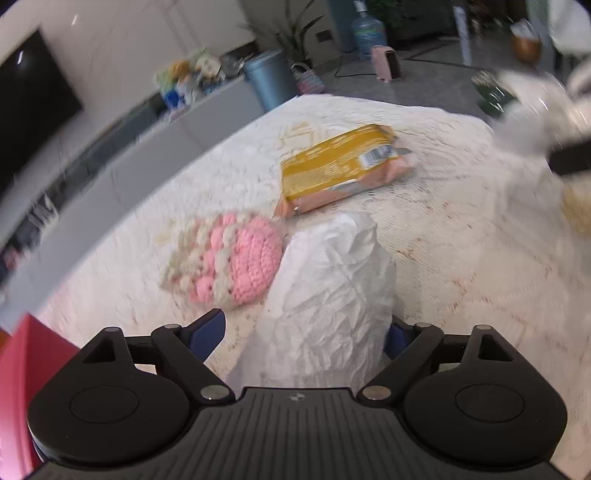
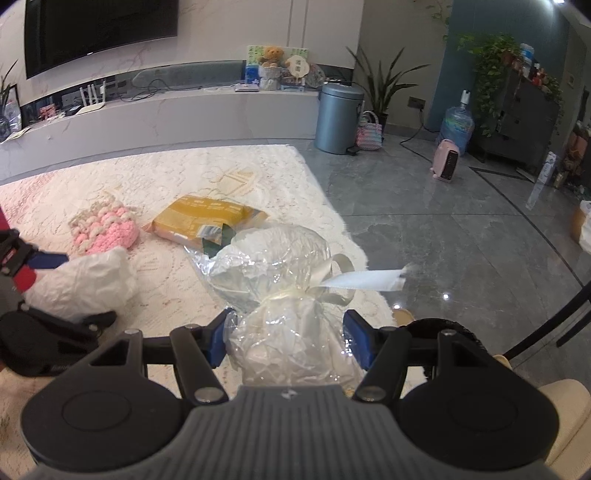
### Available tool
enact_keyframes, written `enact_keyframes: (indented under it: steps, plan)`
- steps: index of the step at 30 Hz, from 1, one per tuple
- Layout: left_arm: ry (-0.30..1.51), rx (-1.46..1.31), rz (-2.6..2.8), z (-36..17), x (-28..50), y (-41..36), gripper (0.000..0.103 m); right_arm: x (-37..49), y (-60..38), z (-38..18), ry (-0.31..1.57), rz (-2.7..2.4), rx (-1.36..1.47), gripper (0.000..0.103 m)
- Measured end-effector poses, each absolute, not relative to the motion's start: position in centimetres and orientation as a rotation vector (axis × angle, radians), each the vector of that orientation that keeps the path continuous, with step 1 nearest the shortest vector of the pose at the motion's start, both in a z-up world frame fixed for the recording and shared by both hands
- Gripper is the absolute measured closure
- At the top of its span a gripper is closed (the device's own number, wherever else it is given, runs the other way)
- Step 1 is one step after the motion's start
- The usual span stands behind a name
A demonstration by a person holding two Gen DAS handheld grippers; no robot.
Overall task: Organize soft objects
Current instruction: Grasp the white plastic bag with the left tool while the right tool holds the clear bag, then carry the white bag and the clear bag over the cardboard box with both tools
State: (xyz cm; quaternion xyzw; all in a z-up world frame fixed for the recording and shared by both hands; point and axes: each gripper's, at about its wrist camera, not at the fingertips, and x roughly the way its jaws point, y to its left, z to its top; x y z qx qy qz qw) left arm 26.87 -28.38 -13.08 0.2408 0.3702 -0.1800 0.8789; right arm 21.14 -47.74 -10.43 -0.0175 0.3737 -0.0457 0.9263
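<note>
My left gripper point(image 1: 306, 332) is shut on a white crinkled paper bundle point(image 1: 328, 291), held over the cream rug point(image 1: 461, 240); both show from the side in the right wrist view, the bundle point(image 2: 85, 284) at the left. My right gripper point(image 2: 286, 338) is shut on a clear cellophane bag point(image 2: 291, 339) tied with a cream ribbon point(image 2: 365, 278). A pink and cream crochet pouch point(image 1: 229, 258) point(image 2: 105, 229) lies on the rug. A yellow packet point(image 1: 340, 166) point(image 2: 203, 219) lies beyond it.
A white TV bench point(image 2: 166, 114) runs along the far wall under a black screen point(image 2: 99, 29). A blue bin point(image 2: 338, 118), a striped basket point(image 2: 369, 133), a pink heater point(image 2: 447, 160) and a water bottle point(image 2: 458, 125) stand on grey tiles point(image 2: 443, 229).
</note>
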Motion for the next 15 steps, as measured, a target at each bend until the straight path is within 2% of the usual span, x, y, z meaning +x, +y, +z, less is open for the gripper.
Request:
enact_keyframes:
  steps: [1,2,3,4,5,6,8,9,11,15]
  plan:
    - [0.811,0.45,-0.376,-13.0,27.5,-27.9,0.0,21.2,-47.6,-10.5,0.77,-0.087,-0.039,0.04]
    - [0.852,0.381,-0.389,-12.9,28.1,-27.3,0.008,21.3,-47.4,-10.5,0.773,-0.082,-0.046,0.04]
    - [0.89,0.294,-0.43,-12.9,28.7,-26.5,0.025,21.3,-47.3,-10.5,0.774,-0.079,-0.051,0.04]
    - [0.918,0.219,-0.454,-12.9,29.2,-25.9,0.025,21.3,-47.1,-10.5,0.775,-0.075,-0.054,0.04]
    - [0.915,0.211,-0.454,-13.0,29.3,-25.7,0.031,21.4,-47.0,-10.5,0.778,-0.072,-0.057,0.04]
    - [0.901,0.237,-0.46,-12.9,29.2,-25.6,0.046,21.4,-46.9,-10.5,0.778,-0.069,-0.06,0.04]
    - [0.9,0.25,-0.44,-12.4,28.7,-25.7,0.068,21.5,-46.7,-10.6,0.782,-0.064,-0.064,0.04]
    - [0.896,0.245,-0.432,-12.1,28.5,-25.6,0.076,21.5,-46.7,-10.6,0.784,-0.062,-0.066,0.04]
    - [0.898,0.206,-0.436,-11.3,28.2,-25.2,0.08,21.5,-46.6,-10.7,0.787,-0.058,-0.069,0.04]
    - [0.871,0.145,-0.46,-9.0,27.3,-24.5,0.081,21.5,-46.7,-10.7,0.787,-0.06,-0.074,0.04]
